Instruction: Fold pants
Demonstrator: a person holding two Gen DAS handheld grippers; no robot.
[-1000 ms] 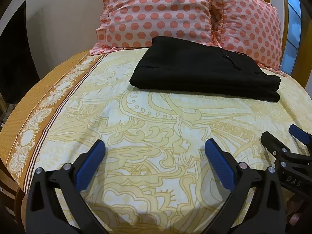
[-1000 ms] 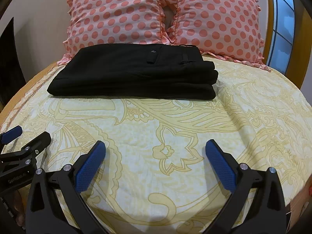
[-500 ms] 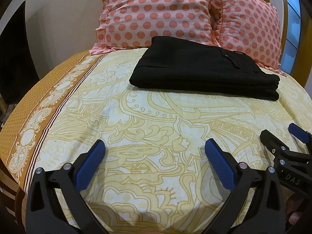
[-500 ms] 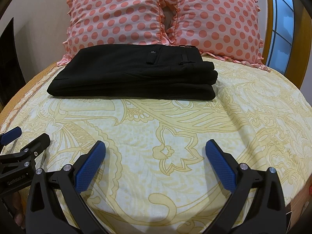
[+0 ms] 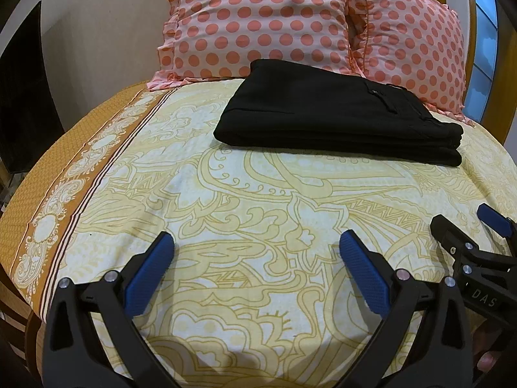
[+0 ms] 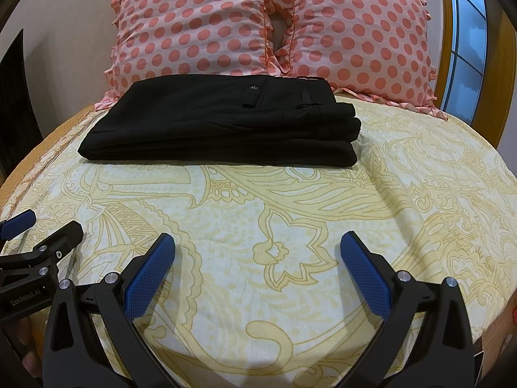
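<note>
The black pants [image 5: 336, 113] lie folded in a neat flat stack on the bed, just in front of the pillows; they also show in the right wrist view [image 6: 226, 123]. My left gripper [image 5: 257, 258] is open and empty, low over the sheet well short of the pants. My right gripper [image 6: 257, 258] is open and empty too, beside the left one. Each gripper shows at the edge of the other's view: the right gripper [image 5: 468, 229], the left gripper [image 6: 48, 223].
Two pink polka-dot pillows [image 6: 258, 26] stand against the headboard behind the pants. The yellow patterned bedsheet [image 6: 290, 213] has an orange border at the bed's left edge [image 5: 64, 174]. A window [image 6: 465, 42] is at the right, a dark panel [image 5: 22, 97] at the left.
Both grippers have drifted very slightly; the pants sit a touch higher in the views. Nothing was grasped or released.
</note>
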